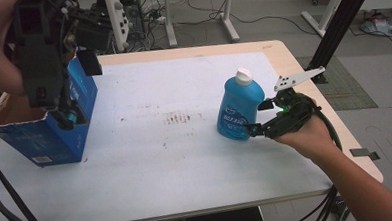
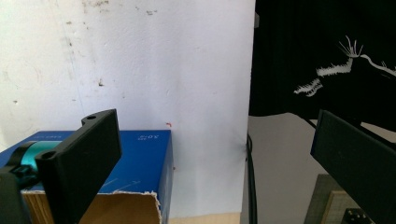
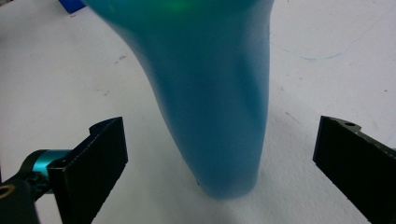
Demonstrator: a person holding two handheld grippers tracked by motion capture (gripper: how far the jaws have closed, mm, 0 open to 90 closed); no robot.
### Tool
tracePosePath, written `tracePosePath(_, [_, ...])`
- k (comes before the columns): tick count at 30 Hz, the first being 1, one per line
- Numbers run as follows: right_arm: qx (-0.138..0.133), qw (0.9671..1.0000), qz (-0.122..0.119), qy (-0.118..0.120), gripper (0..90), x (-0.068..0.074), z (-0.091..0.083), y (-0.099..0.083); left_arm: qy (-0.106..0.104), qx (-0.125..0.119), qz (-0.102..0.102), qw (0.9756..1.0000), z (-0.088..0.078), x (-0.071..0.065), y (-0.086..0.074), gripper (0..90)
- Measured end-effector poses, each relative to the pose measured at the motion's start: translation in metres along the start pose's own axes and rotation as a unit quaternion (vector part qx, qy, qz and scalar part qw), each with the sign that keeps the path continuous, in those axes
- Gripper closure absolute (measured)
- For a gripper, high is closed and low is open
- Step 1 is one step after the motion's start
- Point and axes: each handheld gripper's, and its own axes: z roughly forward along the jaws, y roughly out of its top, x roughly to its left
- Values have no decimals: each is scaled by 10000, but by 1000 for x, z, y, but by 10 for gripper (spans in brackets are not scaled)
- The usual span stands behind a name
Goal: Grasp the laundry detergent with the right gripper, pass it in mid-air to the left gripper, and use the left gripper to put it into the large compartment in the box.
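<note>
A blue bottle (image 1: pixel 239 110) with a white cap stands upright right of the table's middle. My right gripper (image 1: pixel 260 116) is at its right side, open, one jaw on either side of the bottle's lower body. In the right gripper view the bottle (image 3: pixel 210 93) rises between the wide-apart jaws of that gripper (image 3: pixel 219 149), and neither jaw touches it. An open blue cardboard box (image 1: pixel 58 129) stands at the left edge. My left gripper (image 1: pixel 77 90) is held above it, open and holding nothing. The left gripper view looks down past that gripper (image 2: pixel 215 140) onto the box's corner (image 2: pixel 140 158).
A stained white sheet (image 1: pixel 172 154) covers the wooden table. The table's right edge (image 1: pixel 328 121) runs just behind my right hand. Metal frame legs (image 1: pixel 228 17) and cables stand on the floor beyond the far edge, and a black post (image 1: pixel 337 31) rises at the back right.
</note>
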Motion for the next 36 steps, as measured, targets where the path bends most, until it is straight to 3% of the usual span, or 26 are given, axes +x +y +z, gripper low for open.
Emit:
tracePosePath(28, [-487,9987,109,80,23,2,26,-1,-15,-27,-114,9999,3,0,-9,18])
tracePosePath(36, [-563,9984,23,22,50,4,28,-2,-15,-26,-95,10000,3,1,-9,18])
